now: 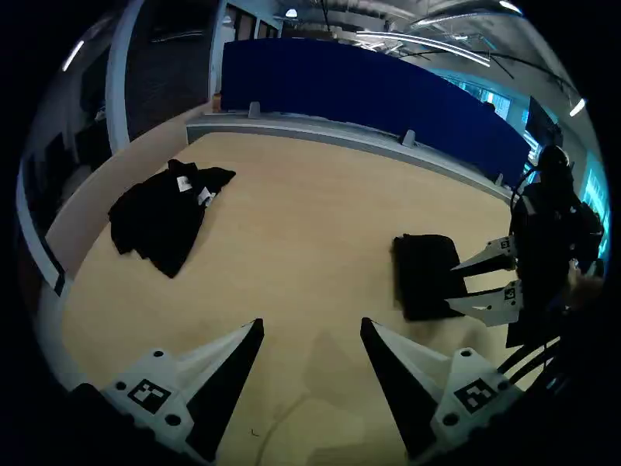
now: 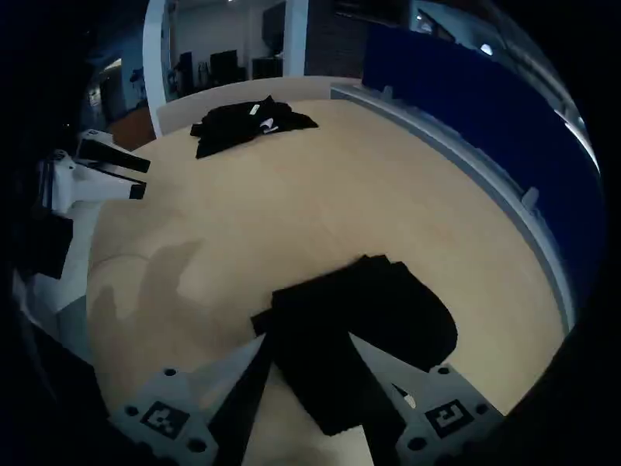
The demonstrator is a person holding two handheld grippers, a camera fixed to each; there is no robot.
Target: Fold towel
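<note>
In the left gripper view, my left gripper [image 1: 310, 322] hovered spread and empty over the table [image 1: 310, 202], with the folded towel [image 1: 423, 272] lying near on its right. In the right gripper view, my right gripper [image 2: 309, 338] straddled the towel's near end, fingers apart, gripping nothing. I judged it best to nip both layers squarely at the edge.

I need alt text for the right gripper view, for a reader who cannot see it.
A folded black towel lies on a light wooden table, its near end between the open fingers of the right gripper. Farther off are a crumpled black cloth, the left gripper at the view's left edge, and a blue partition.
</note>
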